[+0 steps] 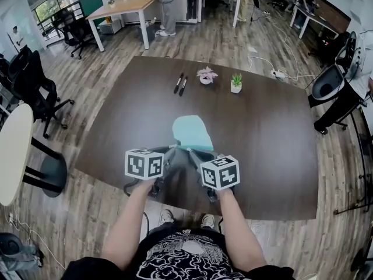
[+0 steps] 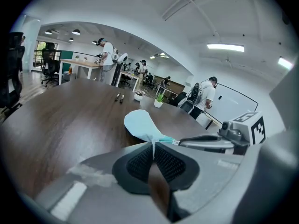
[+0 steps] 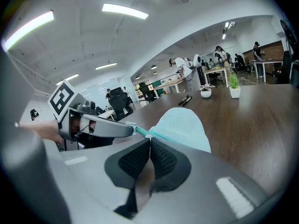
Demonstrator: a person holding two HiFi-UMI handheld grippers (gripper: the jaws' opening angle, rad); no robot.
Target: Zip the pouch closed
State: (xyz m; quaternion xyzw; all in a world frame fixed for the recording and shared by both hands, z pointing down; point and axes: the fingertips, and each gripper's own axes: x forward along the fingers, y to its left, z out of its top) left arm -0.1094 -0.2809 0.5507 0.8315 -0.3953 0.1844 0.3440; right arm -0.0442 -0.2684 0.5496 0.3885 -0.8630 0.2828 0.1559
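A light teal pouch [image 1: 192, 132] lies flat on the dark brown table [image 1: 262, 133], its zipped edge toward me. My left gripper [image 1: 173, 149] is shut on the pouch's near edge [image 2: 152, 136]; the fabric shows pinched between its black pads [image 2: 140, 162]. My right gripper [image 1: 204, 154] sits close beside it, shut on the teal zipper [image 3: 154, 135] at its jaw tips. In the left gripper view the right gripper [image 2: 178, 142] reaches in from the right. In the right gripper view the left gripper [image 3: 131, 128] comes in from the left. The two tips are a short stretch of zipper apart.
Two dark pens [image 1: 179, 84], a small pot with pink leaves [image 1: 206, 76] and a small green plant [image 1: 236, 83] stand on the table's far side. Black office chairs [image 1: 35, 89] are at the left. The table's near edge [image 1: 192, 212] is just under my arms.
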